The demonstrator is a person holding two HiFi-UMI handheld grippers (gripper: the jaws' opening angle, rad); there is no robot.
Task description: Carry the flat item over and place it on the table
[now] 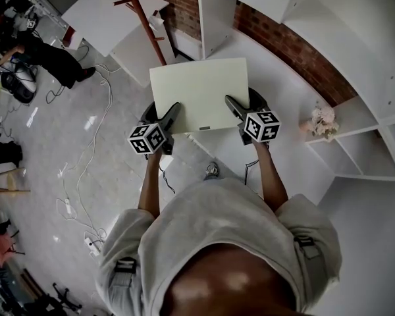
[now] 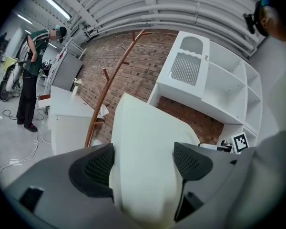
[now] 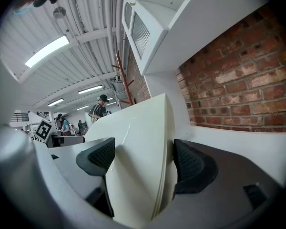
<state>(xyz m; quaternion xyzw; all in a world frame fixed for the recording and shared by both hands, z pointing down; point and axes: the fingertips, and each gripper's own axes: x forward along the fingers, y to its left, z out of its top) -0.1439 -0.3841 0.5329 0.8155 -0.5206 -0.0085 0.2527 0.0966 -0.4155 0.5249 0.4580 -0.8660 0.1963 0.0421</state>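
- While the panel [image 1: 201, 91] hung in the air at 12 o'clock from the person, level over the floor [image 1: 105, 170], the carry looked under way and the placing was not yet done.
- The left tongs [image 1: 173, 110] were clamped on the panel near its 7 o'clock corner, and the right tongs [image 1: 232, 104] were clamped on its edge near 4 o'clock. Each gripper view showed the pads pressed against both faces of the panel.
- A white bench [image 1: 108, 18] stood at 11 o'clock in the head view, well apart from the panel, and it was probably the goal. By my reading, what remained was to walk across, lower the panel flat and let go.
- White shelves [image 1: 355, 78] against a brick wall [image 1: 296, 51] ran from 1 to 3 o'clock, near the panel's right side.
- The panel was pale cream, rectangular, thin and plain, with a smooth matt face.
- It stayed straight between the two grips, so it seemed stiff.
- In the right gripper view its edge showed a fine seam, perhaps two layers. I could not tell for sure.
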